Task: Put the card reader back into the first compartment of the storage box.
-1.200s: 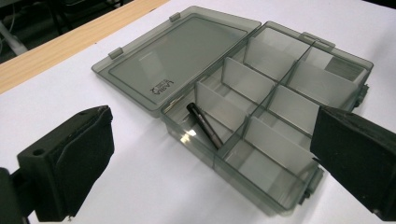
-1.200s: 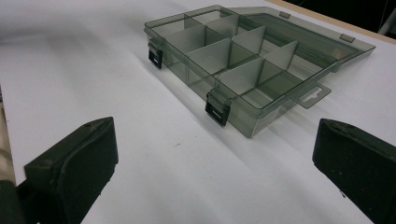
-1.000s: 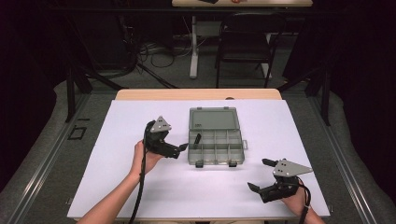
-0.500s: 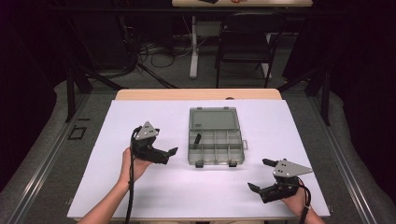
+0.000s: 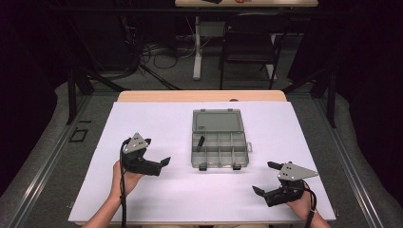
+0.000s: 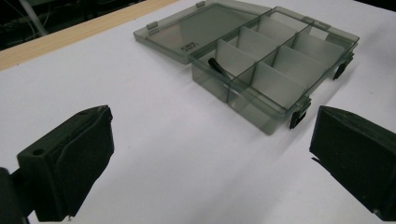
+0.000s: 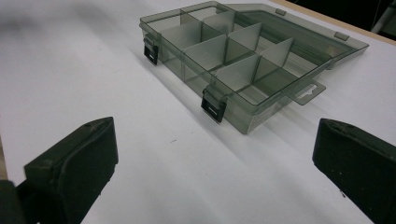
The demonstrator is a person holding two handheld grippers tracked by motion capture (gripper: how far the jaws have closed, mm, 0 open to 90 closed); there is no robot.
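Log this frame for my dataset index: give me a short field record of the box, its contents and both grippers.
surface: white table cover
box: grey compartment box, lid open and lying flat
contents: one small black item in a compartment on the box's left side; other compartments look empty
left gripper: open, left of box, holding nothing
right gripper: open, right of box, holding nothing
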